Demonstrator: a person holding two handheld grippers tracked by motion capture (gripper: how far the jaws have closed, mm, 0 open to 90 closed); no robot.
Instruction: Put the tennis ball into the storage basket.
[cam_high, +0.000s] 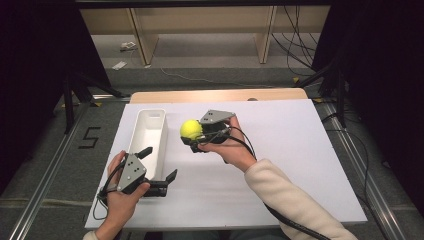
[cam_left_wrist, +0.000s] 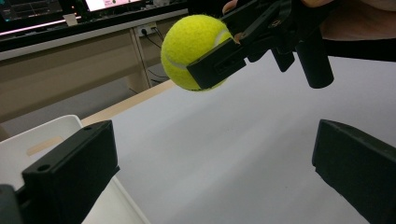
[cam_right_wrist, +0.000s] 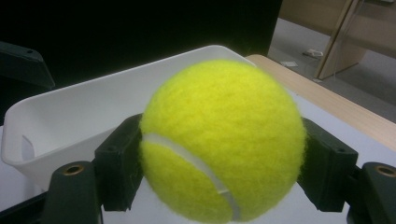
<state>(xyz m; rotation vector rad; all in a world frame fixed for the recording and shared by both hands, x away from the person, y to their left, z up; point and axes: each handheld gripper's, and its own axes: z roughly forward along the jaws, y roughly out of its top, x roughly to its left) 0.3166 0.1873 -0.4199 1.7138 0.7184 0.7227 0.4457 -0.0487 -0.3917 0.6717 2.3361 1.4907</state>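
Right gripper (cam_high: 192, 141) clenched a yellow tennis ball (cam_high: 190, 129), held above the white board (cam_high: 280, 150) just right of the long white bin (cam_high: 150, 135). Bare board lay open to the right. Left gripper (cam_high: 159, 167) rested with jaws spread, straddling the bin's near end. Its own view showed the ball (cam_left_wrist: 191, 49) lifted clear of the board.

Right claw (cam_high: 192, 137) grips tennis ball (cam_high: 190, 129) beside bin (cam_high: 150, 131).

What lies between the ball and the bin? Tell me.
Nothing: in the high view only bare white board separates the ball, held in the right gripper, from the bin.
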